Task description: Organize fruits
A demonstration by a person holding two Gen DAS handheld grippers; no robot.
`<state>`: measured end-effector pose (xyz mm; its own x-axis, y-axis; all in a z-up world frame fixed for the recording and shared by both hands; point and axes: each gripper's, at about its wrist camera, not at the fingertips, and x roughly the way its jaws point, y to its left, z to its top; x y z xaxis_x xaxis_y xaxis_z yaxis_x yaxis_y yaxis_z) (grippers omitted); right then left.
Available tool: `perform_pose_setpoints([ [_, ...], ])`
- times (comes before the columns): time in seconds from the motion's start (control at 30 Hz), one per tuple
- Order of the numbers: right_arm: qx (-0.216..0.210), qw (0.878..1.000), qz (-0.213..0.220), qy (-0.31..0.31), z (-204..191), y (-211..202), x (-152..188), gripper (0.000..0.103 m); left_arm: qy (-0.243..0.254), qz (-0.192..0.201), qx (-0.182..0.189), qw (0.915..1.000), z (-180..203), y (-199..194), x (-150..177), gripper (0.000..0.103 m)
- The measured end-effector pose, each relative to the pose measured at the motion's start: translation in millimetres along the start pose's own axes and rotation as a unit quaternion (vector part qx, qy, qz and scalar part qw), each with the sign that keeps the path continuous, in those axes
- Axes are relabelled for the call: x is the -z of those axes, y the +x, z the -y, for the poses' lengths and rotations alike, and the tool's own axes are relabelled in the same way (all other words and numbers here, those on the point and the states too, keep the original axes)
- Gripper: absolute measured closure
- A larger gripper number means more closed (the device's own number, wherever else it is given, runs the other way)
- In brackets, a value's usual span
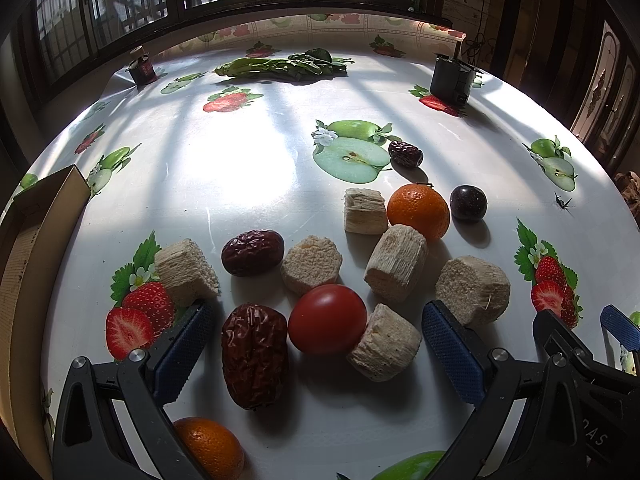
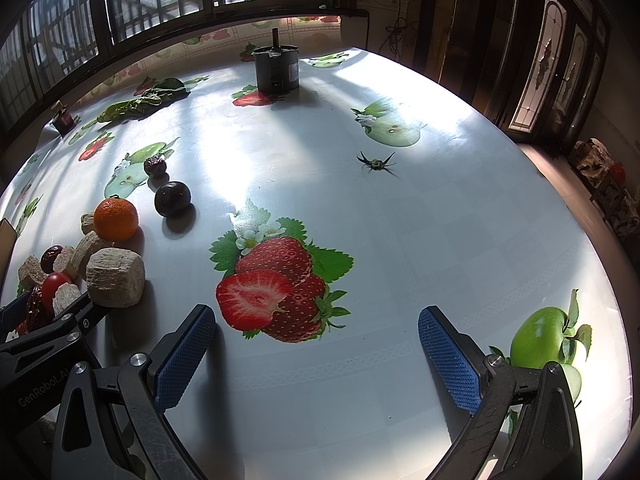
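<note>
My left gripper (image 1: 318, 348) is open just above the table. Between its blue pads (image 1: 184, 344) lie a wrinkled red date (image 1: 255, 354), a red tomato (image 1: 327, 319) and a pale fibrous chunk (image 1: 384, 342); none is gripped. Further back lie another date (image 1: 253, 252), several more pale chunks, an orange (image 1: 418, 210), a dark plum (image 1: 468, 203) and a small date (image 1: 405, 154). A second orange (image 1: 210, 448) sits under the left finger. My right gripper (image 2: 318, 356) is open and holds nothing, over a printed strawberry. The orange (image 2: 116, 219) and plum (image 2: 172, 199) lie to its left.
A cardboard box (image 1: 40, 232) stands at the table's left edge. At the back are leafy greens (image 1: 280, 66), a small jar (image 1: 142, 66) and a black motor (image 2: 277, 68). A small dark spiky thing (image 2: 376, 163) lies mid-table. The cloth's fruit pictures are only prints.
</note>
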<state>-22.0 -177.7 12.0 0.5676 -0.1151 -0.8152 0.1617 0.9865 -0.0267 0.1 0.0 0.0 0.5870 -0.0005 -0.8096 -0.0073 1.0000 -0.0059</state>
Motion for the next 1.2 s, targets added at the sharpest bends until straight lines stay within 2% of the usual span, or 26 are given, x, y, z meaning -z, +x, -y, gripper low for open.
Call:
perform_pose_setpoints([
  [0.13,-0.001,1.000,-0.003,-0.001,-0.3,0.1,-0.4,0.001,0.010,-0.010,0.006,0.9999,-0.8,0.2,-1.0,0.000],
  [0.33,0.000,0.999,-0.035,0.002,-2.1,0.5,-1.6,0.001,0.031,-0.023,0.019,0.9991,-1.6,2.7,-5.7,0.000],
  [0.4,-0.001,0.999,-0.033,0.000,-2.3,-1.1,0.2,0.001,0.038,-0.025,0.025,0.9986,-5.3,-1.9,-4.4,0.010],
  [0.43,-0.001,1.000,-0.030,0.000,-2.2,-1.8,1.3,0.001,0.040,-0.022,0.032,0.9985,-7.1,-8.0,-3.2,0.024],
  [0.47,0.000,1.000,-0.029,0.000,-2.3,-2.0,1.6,0.001,0.039,-0.020,0.037,0.9983,-7.7,-15.4,-1.6,0.024],
  [0.6,0.005,1.000,-0.025,0.006,-0.7,-7.1,0.5,0.001,0.035,0.045,0.037,0.9977,-21.4,-62.8,2.9,0.027],
  [0.7,0.002,1.000,0.007,0.017,2.4,-29.3,1.4,0.002,0.043,0.101,0.029,0.9935,-30.3,-101.8,11.3,0.027],
  [0.87,-0.003,0.998,0.063,0.029,2.9,-73.7,13.2,0.002,0.042,0.157,0.010,0.9866,-44.1,-140.9,26.7,0.028],
  [0.9,-0.004,0.997,0.071,0.030,2.0,-80.3,16.8,0.002,0.047,0.164,0.004,0.9854,-44.1,-144.8,30.0,0.029],
  [0.97,-0.005,0.996,0.083,0.027,-1.2,-90.4,24.0,0.002,0.060,0.169,0.000,0.9838,-41.4,-150.0,36.7,0.039],
  [1.2,-0.001,0.996,0.092,0.007,-13.0,-105.3,40.9,0.002,0.070,0.149,0.021,0.9860,-36.1,-150.4,51.4,0.040],
])
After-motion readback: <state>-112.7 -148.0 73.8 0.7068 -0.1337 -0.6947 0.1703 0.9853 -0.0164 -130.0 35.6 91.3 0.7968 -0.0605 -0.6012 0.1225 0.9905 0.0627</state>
